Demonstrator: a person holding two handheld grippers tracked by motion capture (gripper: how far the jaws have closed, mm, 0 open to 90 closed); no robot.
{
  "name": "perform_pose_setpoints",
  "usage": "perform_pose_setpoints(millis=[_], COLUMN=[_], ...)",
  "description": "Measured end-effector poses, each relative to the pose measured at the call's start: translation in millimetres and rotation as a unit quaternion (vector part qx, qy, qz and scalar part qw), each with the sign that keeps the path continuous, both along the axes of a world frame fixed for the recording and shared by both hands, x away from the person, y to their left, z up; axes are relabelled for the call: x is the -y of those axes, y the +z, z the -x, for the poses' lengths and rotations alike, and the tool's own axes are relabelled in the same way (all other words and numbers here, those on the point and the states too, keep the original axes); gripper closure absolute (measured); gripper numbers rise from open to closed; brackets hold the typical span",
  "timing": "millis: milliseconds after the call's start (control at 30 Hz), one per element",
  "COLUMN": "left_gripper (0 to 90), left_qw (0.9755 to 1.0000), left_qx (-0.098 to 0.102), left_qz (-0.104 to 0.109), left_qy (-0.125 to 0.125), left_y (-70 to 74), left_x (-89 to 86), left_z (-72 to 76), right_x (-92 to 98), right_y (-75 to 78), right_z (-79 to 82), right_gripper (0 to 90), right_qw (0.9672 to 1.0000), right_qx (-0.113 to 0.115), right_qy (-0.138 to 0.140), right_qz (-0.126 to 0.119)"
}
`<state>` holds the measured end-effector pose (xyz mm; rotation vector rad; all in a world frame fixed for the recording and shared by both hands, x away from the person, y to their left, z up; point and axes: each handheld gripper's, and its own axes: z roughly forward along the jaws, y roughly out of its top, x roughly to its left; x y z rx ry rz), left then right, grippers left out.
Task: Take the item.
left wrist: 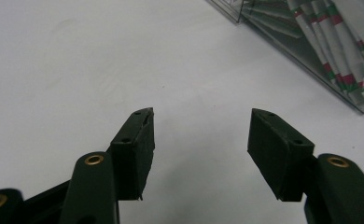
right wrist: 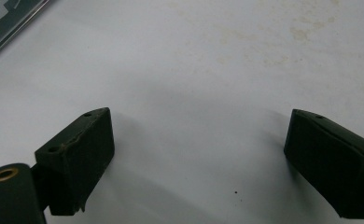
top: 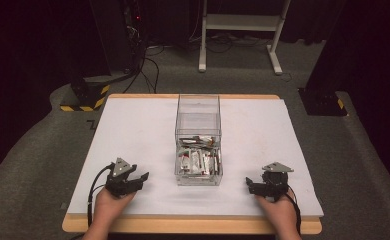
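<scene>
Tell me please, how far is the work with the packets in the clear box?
It looks barely begun. Done: nothing visible; the packets all lie inside the clear box at mid-table. In hand: nothing; the left gripper and right gripper rest on the white table at either side of the box, jaws open and empty. Left: apparently all the handling of the packets.

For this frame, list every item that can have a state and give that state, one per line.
Left gripper: open, holding nothing, resting low over the table, left of the box.
Right gripper: open, holding nothing, right of the box.
Clear box: upright, no lid on top, at the table's middle.
Sachets: piled inside the box, filling its lower part.
Table: covered by a white sheet.
</scene>
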<state>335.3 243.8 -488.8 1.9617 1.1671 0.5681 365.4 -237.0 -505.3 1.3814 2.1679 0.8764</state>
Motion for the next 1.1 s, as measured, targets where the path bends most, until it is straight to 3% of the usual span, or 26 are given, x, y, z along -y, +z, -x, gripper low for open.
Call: perform_pose_setpoints(millis=[400,900,1100], left_gripper=[42.5,43.6,42.0], left_qw=[0.9996,0.998,0.9976], left_qx=[0.022,0.044,0.053], left_qz=[0.001,0.038,0.036], left_qy=[-0.019,-0.025,-0.028], left_y=[10.2,17.2,20.4], left_x=[9.7,12.4,17.9], left_z=[5.6,10.0,11.8], right_x=[-0.1,-0.1,-0.1], right_y=[0.0,0.0,0.0], right_z=[0.1,0.1,0.1], right_gripper=[8.3,8.3,8.3], right_qw=[1.0,1.0,1.0], right_qx=[0.0,0.0,0.0], right_qy=[0.0,0.0,0.0], right_qz=[0.0,0.0,0.0])
